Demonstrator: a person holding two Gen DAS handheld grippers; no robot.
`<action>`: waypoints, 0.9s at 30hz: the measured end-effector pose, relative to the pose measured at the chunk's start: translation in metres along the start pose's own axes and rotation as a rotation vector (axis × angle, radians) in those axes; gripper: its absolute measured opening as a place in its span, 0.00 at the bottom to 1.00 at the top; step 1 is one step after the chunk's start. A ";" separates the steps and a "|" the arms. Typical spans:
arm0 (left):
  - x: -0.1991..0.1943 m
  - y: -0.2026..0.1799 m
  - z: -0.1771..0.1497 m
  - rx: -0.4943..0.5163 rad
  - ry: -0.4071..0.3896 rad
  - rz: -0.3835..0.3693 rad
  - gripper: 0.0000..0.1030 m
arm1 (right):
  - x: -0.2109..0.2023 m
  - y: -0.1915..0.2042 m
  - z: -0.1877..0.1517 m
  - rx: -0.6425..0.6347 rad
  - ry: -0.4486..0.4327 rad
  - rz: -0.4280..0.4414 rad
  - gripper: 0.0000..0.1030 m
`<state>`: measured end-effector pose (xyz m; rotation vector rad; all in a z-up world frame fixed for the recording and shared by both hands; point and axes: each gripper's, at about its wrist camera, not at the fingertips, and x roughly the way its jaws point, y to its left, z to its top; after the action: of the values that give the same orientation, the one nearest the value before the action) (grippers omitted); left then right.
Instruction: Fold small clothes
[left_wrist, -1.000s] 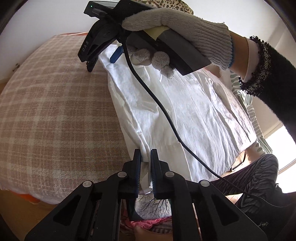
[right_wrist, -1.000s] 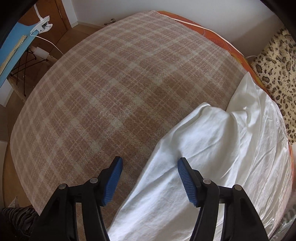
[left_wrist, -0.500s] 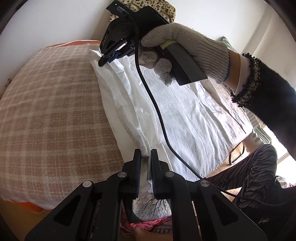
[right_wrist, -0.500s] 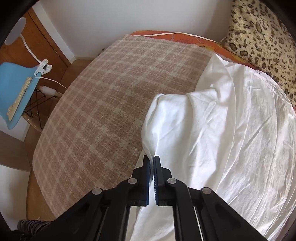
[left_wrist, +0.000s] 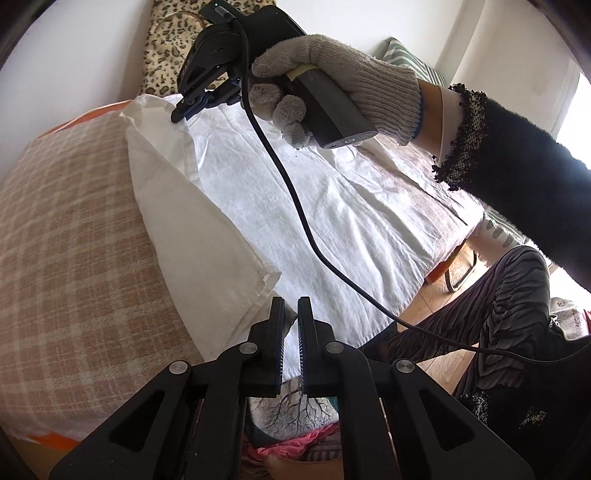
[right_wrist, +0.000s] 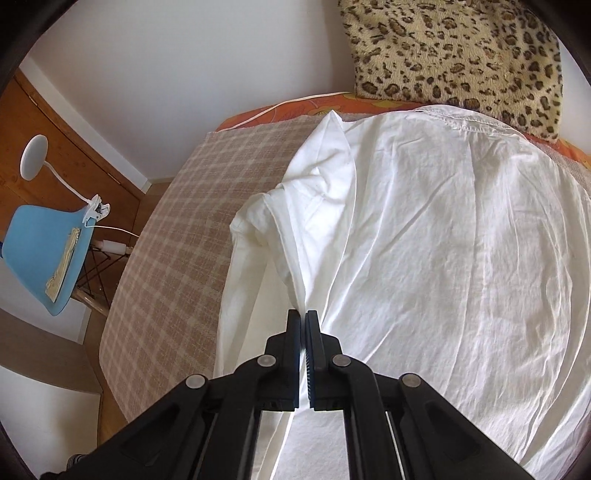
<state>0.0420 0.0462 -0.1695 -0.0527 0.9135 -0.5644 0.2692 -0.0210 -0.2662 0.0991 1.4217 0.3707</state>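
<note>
Left wrist view, left to right. Checked blanket (left_wrist: 66, 236) fills the left half of the frame, pink-beige plaid, orange edge showing at the lower left. White shirt (left_wrist: 332, 206) lies across the centre of the blanket; its left edge is lifted into a long raised fold running from upper centre down to bottom centre. Left gripper (left_wrist: 290, 325), bottom centre, jaws clenched on the near end of that fold; a strip of white cloth sits between the 2 black fingers. Right gripper (left_wrist: 188, 110), upper centre, clamped on the far end of the same fold, blue pads just visible. A gloved hand (left_wrist: 332, 85) in grey knit holds its handle, black fuzzy sleeve (left_wrist: 524, 177) running to the right edge. Black cable (left_wrist: 295, 206) hangs from the right gripper across the shirt to the lower right. Striped trouser leg (left_wrist: 498, 306) at lower right.

Right wrist view, left to right. Blue chair (right_wrist: 44, 254) with a white clip lamp (right_wrist: 35, 157) at the left edge, wood floor under it. Checked blanket (right_wrist: 173, 266) left of centre. White shirt (right_wrist: 443, 258) covers centre and right. Right gripper (right_wrist: 303, 325), bottom centre, closed on a pinched ridge of shirt cloth; the sleeve bunches just above it. Leopard-print cushion (right_wrist: 454, 48) at upper right, touching the shirt's far hem.
</note>
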 end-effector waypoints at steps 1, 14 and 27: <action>-0.005 0.002 0.000 -0.005 -0.014 -0.002 0.05 | 0.001 0.000 0.001 -0.001 0.002 0.002 0.00; 0.012 0.072 -0.004 -0.340 0.021 -0.005 0.13 | 0.021 0.035 0.012 -0.086 0.062 0.013 0.11; 0.023 0.044 -0.006 -0.212 0.056 -0.006 0.13 | 0.086 0.085 0.023 -0.278 0.198 -0.196 0.32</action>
<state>0.0676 0.0734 -0.2024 -0.2324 1.0259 -0.4750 0.2836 0.0892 -0.3199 -0.3085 1.5447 0.4207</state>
